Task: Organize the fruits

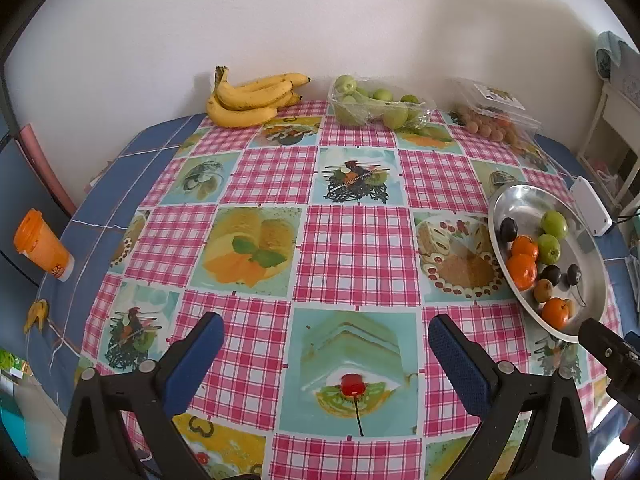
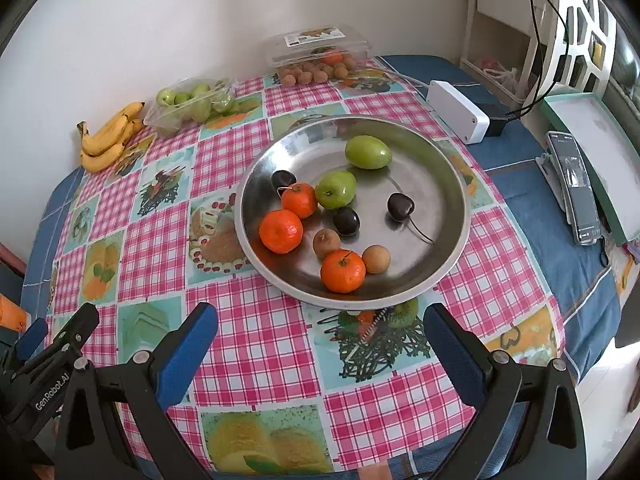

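Observation:
A steel plate [image 2: 440, 168] [image 1: 516, 196] holds three tangerines [image 2: 281, 231], two green fruits [image 2: 368, 152], dark cherries [image 2: 400, 207] and small brown fruits [image 2: 376, 259]. A banana bunch [image 1: 252, 98] [image 2: 108, 140], a clear bag of green fruits [image 1: 376, 106] [image 2: 192, 102] and a clear box of brown fruits [image 1: 496, 118] [image 2: 316, 58] lie by the wall. My left gripper [image 1: 326, 344] is open and empty over the tablecloth. My right gripper [image 2: 320, 332] is open and empty just in front of the plate.
An orange cup [image 1: 42, 246] and a banana peel [image 1: 37, 314] lie at the table's left edge. A white box [image 2: 458, 112] with a black plug, a phone on a stand [image 2: 574, 188] and a green tray [image 2: 600, 152] sit right of the plate. A white shelf [image 2: 504, 20] stands at far right.

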Tool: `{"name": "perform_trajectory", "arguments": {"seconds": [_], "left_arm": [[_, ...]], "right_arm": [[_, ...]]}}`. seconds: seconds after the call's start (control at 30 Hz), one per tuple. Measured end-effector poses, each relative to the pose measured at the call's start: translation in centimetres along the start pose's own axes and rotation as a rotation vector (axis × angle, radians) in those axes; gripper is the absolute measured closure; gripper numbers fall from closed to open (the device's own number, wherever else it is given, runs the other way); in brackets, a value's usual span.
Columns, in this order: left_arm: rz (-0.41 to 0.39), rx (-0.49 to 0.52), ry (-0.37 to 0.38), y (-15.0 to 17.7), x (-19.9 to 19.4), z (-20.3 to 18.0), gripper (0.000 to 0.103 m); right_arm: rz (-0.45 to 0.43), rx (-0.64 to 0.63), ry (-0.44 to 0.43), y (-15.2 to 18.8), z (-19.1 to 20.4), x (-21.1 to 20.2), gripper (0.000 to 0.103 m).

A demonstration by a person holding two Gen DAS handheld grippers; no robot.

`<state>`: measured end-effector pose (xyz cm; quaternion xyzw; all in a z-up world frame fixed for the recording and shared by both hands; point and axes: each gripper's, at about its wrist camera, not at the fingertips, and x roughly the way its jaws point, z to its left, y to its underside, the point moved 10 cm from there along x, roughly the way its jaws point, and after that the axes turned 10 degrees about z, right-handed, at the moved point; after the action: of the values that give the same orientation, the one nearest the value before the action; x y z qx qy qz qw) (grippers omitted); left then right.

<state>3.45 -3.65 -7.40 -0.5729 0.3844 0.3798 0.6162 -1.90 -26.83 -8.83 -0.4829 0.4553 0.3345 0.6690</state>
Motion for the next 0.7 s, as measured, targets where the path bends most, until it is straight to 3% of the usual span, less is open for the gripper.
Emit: {"name": "perform_trajectory", "arguments": {"seconds": [0.7], "left_arm": [[0.041,-0.013,0.023,0.45,0.8,-0.03,0.0]], "right_arm": [[0.004,-0.008,0.006,0.08,0.08,0.13,0.001]]}}
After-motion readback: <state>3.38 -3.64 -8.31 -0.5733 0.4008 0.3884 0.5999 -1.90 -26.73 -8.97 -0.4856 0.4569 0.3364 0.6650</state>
